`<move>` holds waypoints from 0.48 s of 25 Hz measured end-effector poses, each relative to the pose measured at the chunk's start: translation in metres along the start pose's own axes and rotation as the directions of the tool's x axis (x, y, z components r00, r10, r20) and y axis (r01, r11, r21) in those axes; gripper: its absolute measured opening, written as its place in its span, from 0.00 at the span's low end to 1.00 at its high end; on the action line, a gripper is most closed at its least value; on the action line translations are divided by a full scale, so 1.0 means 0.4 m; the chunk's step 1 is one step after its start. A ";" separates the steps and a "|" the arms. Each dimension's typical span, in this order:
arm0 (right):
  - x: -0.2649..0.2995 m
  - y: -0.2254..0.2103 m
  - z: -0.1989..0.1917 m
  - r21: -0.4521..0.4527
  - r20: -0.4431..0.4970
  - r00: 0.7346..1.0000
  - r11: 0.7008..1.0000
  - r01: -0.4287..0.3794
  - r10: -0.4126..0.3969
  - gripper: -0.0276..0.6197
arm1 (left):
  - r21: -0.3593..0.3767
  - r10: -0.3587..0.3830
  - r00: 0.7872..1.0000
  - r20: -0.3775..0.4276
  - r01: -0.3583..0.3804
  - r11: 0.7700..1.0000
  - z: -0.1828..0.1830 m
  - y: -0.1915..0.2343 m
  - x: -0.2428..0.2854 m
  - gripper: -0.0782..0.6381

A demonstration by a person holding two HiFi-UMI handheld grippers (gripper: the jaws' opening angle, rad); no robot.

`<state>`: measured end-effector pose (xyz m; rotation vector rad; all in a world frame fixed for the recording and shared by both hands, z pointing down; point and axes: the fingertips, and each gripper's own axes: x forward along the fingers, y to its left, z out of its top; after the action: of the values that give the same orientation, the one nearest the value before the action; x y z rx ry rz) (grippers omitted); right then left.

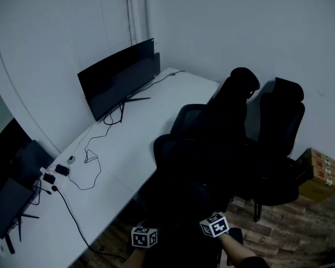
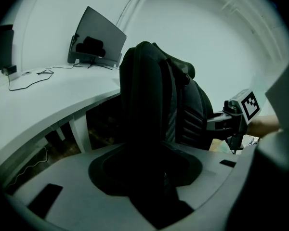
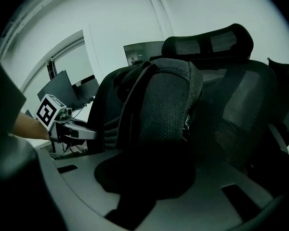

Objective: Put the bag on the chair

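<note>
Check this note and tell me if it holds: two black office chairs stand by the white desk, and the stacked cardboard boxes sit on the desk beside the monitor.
One detail is wrong. The stacked cardboard boxes are not on the desk beside the monitor; they stand on the floor, to the right of the black office chairs. The head view shows this. The rest holds.
</note>
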<state>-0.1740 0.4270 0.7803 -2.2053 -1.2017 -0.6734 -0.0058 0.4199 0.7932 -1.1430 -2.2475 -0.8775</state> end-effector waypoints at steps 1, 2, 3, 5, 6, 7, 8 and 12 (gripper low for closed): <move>0.012 -0.007 -0.002 0.002 -0.007 1.000 1.000 -0.003 0.003 0.19 | -0.006 0.004 1.000 -0.005 -0.004 1.000 -0.002 0.008 0.013 0.38; 0.024 -0.015 -0.005 0.004 -0.015 1.000 1.000 -0.005 0.005 0.19 | -0.011 0.006 1.000 -0.010 -0.007 1.000 -0.004 0.015 0.024 0.38; 0.036 -0.024 -0.008 0.007 -0.019 1.000 1.000 -0.004 0.005 0.19 | -0.015 0.009 1.000 -0.015 -0.009 1.000 -0.005 0.022 0.036 0.38; 0.059 -0.043 -0.012 0.011 -0.025 1.000 1.000 0.000 0.000 0.20 | -0.020 0.015 1.000 -0.022 -0.015 1.000 -0.005 0.034 0.056 0.39; 0.069 -0.051 -0.013 0.013 -0.028 1.000 1.000 0.002 -0.002 0.20 | -0.023 0.018 1.000 -0.025 -0.019 1.000 -0.005 0.040 0.066 0.39; 0.077 -0.059 -0.014 0.017 -0.032 0.999 1.000 0.002 -0.002 0.21 | -0.025 0.022 0.999 -0.027 -0.022 0.999 -0.004 0.045 0.076 0.39; 0.085 -0.065 -0.014 0.023 -0.037 0.999 1.000 0.002 -0.001 0.21 | -0.025 0.026 0.999 -0.028 -0.027 0.999 -0.003 0.052 0.086 0.40; 0.119 -0.095 -0.020 0.048 -0.061 0.998 0.999 0.026 -0.023 0.24 | -0.017 0.044 0.999 -0.031 -0.045 0.999 0.002 0.071 0.121 0.42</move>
<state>-0.1855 0.4674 0.8251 -2.1186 -1.2036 -0.7083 -0.0085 0.4589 0.8332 -1.1749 -2.1849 -0.8927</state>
